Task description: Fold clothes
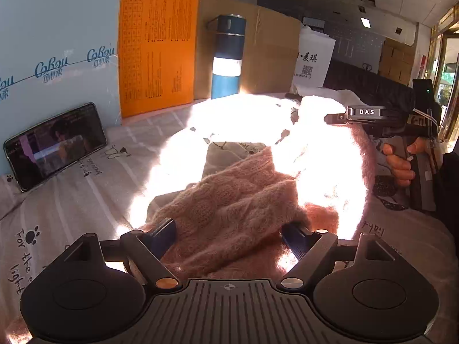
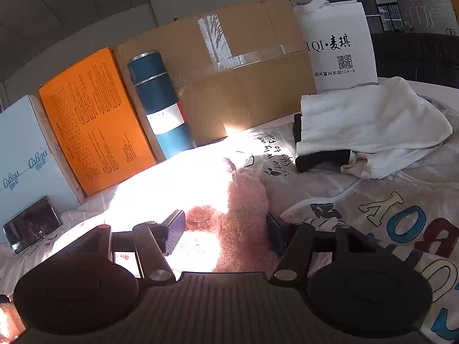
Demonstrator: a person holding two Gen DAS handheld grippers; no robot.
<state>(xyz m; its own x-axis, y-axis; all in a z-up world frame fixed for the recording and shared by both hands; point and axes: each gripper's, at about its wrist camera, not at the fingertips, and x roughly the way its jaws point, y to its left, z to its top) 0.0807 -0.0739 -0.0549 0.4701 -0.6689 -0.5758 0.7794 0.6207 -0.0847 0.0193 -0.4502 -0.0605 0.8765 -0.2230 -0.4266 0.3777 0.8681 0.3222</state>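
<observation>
A fuzzy pink knitted sweater [image 1: 229, 206] lies bunched on the printed bedsheet [image 1: 71, 200], partly washed out by a bright sun patch. My left gripper [image 1: 229, 232] is open, its fingers astride a raised fold of the sweater. My right gripper [image 2: 225, 226] is open too, with pink knit [image 2: 243, 215] between its fingers. The right gripper also shows in the left wrist view [image 1: 373, 114], held by a hand above the sweater's far right part.
A phone [image 1: 54, 143] leans on a light blue box. An orange box [image 1: 157, 46], a blue flask [image 1: 226, 57], a cardboard box [image 2: 243, 71] and a white bag [image 2: 338, 46] stand behind. A white garment [image 2: 373, 126] over dark cloth and a lettered grey garment [image 2: 401, 215] lie right.
</observation>
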